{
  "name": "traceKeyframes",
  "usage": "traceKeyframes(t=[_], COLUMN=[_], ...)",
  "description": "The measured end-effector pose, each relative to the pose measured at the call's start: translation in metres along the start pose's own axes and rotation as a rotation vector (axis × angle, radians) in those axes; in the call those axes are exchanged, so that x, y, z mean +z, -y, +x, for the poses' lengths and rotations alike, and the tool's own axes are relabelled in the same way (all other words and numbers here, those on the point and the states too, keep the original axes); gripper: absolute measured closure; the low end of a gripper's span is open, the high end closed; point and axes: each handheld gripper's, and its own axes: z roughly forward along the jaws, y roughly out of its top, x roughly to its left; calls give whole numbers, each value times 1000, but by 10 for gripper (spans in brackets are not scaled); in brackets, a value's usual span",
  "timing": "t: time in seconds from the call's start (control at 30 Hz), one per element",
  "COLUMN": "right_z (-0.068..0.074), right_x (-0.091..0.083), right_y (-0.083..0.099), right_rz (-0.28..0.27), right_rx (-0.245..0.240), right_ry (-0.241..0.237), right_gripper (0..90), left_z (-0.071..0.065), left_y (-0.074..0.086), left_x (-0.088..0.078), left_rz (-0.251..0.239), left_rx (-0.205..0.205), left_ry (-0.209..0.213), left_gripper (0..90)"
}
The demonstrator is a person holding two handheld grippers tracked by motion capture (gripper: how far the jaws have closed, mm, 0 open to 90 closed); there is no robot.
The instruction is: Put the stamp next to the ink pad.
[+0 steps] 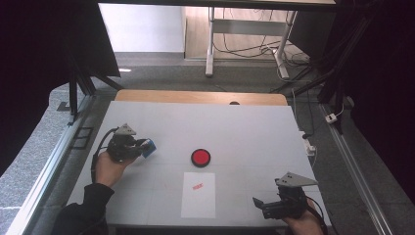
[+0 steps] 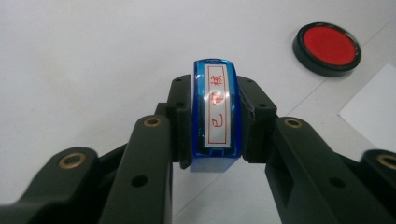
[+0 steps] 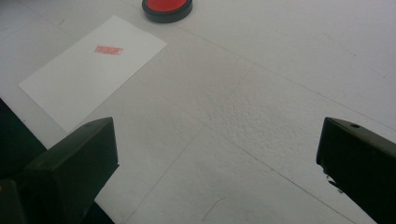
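right tongs (image 3: 217,154) open – paper (image 1: 198,194) | ink pad (image 1: 200,157) beyond – path unobstructed

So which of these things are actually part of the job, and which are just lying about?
In use:
blue stamp, clamped in the left gripper
red ink pad
white paper, already bearing a red mark

Lying about:
cables on the floor beyond the table

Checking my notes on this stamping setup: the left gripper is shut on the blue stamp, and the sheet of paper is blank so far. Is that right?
Not quite. The left gripper is shut on the blue stamp, but the sheet of paper already bears a red stamp mark, as the right gripper view shows.
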Motion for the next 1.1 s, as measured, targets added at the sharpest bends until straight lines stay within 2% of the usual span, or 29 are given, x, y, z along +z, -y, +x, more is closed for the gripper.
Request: traceKeyframes(t=[0.23, 0.27, 0.37, 0.53, 0.73, 0.77, 1.07, 1.1], right_z=[1, 1, 0, 0, 1, 1, 1, 1], right_x=[1, 1, 1, 2, 2, 2, 1, 1], right_y=[0, 0, 0, -1, -1, -1, -1, -1], right_rz=[6, 7, 9, 15, 16, 18, 15, 15], right_rx=[-8, -7, -7, -9, -14, -16, -14, -13], right_ry=[-2, -2, -4, -8, -7, -6, -6, -8], right_gripper=[0, 0, 0, 0, 0, 0, 0, 0], left_z=[-1, -2, -2, -1, 1, 2, 5, 5], left_y=[3, 4, 6, 7, 6, 6, 4, 3], left_x=[8, 13, 17, 19, 16, 15, 10, 10], left_rz=[32, 57, 84, 100, 80, 65, 35, 29], left_rx=[21, 22, 30, 33, 21, 12, -32, -34], left_ry=[-2, 5, 11, 21, 28, 39, 66, 67], left_gripper=[693, 691, 686, 658, 604, 591, 362, 362])
